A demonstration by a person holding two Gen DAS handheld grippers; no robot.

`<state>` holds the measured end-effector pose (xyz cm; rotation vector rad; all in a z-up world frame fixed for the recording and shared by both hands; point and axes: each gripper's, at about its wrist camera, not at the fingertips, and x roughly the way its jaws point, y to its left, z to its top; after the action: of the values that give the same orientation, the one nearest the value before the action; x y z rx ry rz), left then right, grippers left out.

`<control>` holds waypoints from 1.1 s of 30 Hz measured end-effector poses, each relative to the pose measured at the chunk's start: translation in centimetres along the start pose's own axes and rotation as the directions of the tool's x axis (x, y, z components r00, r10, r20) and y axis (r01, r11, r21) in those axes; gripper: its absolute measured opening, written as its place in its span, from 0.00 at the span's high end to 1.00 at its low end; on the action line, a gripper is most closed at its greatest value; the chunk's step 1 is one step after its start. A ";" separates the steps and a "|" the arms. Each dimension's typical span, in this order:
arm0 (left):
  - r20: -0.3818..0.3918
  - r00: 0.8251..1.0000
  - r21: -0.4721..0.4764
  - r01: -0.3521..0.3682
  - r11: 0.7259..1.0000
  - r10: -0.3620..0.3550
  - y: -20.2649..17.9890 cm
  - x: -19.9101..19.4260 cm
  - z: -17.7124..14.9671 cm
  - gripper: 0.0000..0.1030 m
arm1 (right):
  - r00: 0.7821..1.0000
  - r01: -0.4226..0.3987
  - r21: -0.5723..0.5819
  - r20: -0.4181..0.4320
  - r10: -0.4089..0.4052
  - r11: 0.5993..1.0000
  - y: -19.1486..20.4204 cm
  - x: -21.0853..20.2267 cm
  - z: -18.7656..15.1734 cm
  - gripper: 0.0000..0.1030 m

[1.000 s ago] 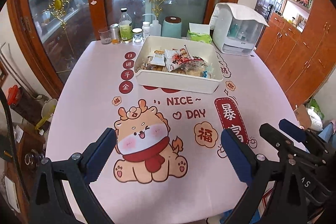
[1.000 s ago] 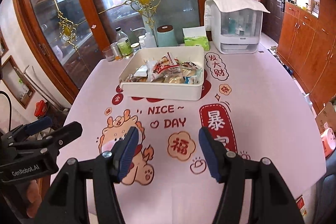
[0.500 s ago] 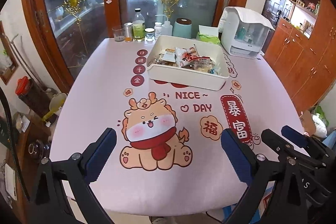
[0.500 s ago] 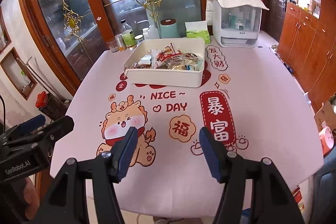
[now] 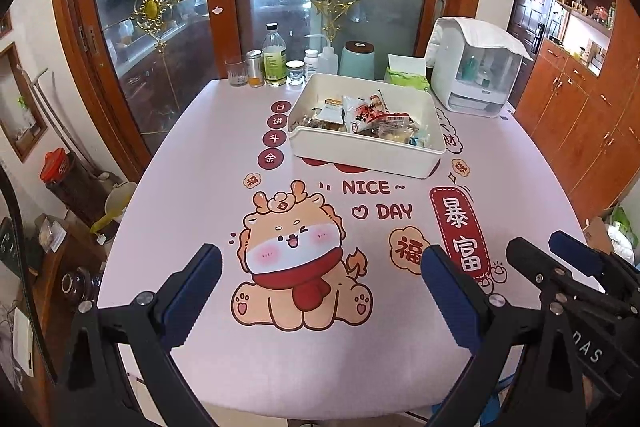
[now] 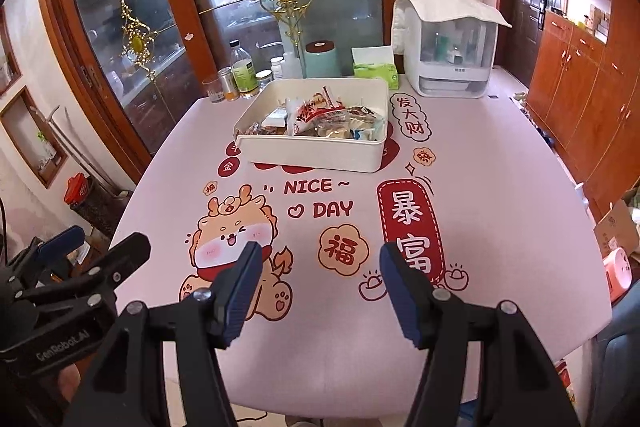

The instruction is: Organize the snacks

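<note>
Pink table (image 5: 192,155) w/ white bin (image 5: 366,149) heaped w/ wrapped snacks (image 5: 370,117).

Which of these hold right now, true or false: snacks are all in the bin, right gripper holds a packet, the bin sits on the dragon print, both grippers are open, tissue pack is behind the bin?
1. All visible snacks lie inside the white bin. True.
2. The right gripper holds a packet. False: nothing is between its jaws.
3. The bin sits on the dragon print. False: it sits beyond the print, farther from the grippers.
4. Both grippers are open. True: the left gripper is also empty.
5. The green tissue pack is behind the bin. True.
</note>
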<state>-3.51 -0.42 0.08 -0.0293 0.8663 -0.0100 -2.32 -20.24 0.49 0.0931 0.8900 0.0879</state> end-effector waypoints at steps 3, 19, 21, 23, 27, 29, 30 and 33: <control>0.003 1.000 0.006 -0.008 1.000 0.008 -0.1 0.2 0.1 0.04 | 1.000 -0.003 -0.011 -0.002 0.003 1.000 0.1 0.2 0.2 0.40; 0.012 1.000 0.007 -0.022 1.000 0.022 -0.4 0.6 0.6 0.04 | 1.000 0.000 -0.024 -0.003 0.000 1.000 0.1 0.9 1.0 0.40; 0.014 1.000 0.005 -0.026 1.000 0.026 -0.4 0.7 0.7 0.04 | 1.000 0.001 -0.027 0.001 -0.001 1.000 0.0 1.0 1.3 0.40; 0.007 1.000 0.002 -0.027 1.000 0.027 -0.4 0.8 0.7 0.04 | 1.000 0.000 -0.029 0.004 0.000 1.000 -0.1 1.0 1.4 0.40; -0.001 0.999 -0.013 -0.033 0.999 0.033 -0.5 1.0 0.8 0.04 | 1.000 -0.006 -0.036 0.008 0.006 0.999 -0.1 1.0 1.5 0.40; -0.004 0.999 -0.016 -0.036 0.999 0.036 -0.5 1.1 0.9 0.04 | 1.000 -0.006 -0.043 0.012 0.007 0.999 -0.1 0.9 1.5 0.40; -0.005 0.999 -0.017 -0.037 0.999 0.036 -0.6 1.0 0.8 0.04 | 1.000 -0.007 -0.045 0.013 0.007 0.999 -0.1 0.9 1.5 0.40; -0.008 0.999 -0.019 -0.038 0.999 0.038 -0.7 1.1 0.7 0.04 | 1.000 -0.009 -0.046 0.012 0.009 0.999 -0.1 0.8 1.5 0.40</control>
<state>-2.27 -1.14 -0.28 -0.0311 0.8746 0.0340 -0.60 -20.30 0.78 0.0552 0.8746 0.1159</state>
